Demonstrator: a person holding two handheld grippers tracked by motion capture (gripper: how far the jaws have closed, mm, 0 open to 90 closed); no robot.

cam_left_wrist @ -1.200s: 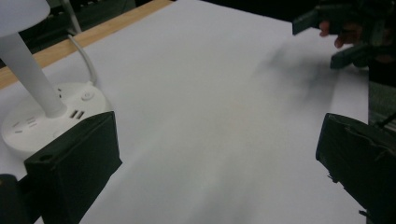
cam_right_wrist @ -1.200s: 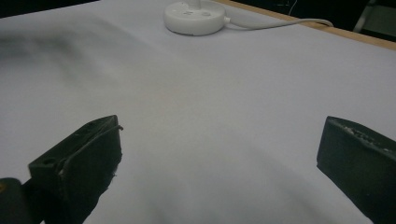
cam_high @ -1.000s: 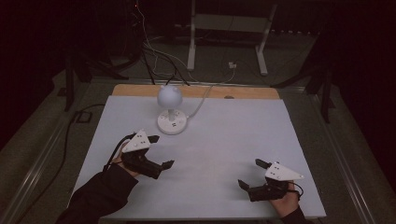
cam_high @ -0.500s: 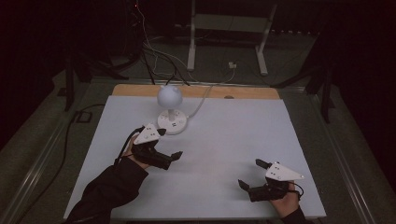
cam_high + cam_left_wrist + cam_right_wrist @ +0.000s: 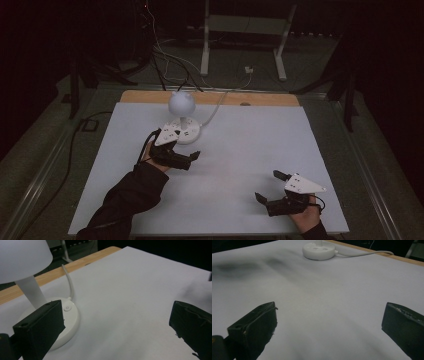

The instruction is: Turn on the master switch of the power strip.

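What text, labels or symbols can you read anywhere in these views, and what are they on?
No words, brands or numbers can be read in any view.
The lamp base bears one small round button with a faint mark, possibly a power symbol, too small to read for sure.
The grey plate on the left gripper shows dark dots, not text.

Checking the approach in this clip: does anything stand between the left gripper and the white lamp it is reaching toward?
Nothing visible does. The left gripper, jaws open, is right beside the lamp; in the left gripper view one jaw overlaps the lamp's base, with bare white table between the jaws. The lamp's cord trails off behind the base.
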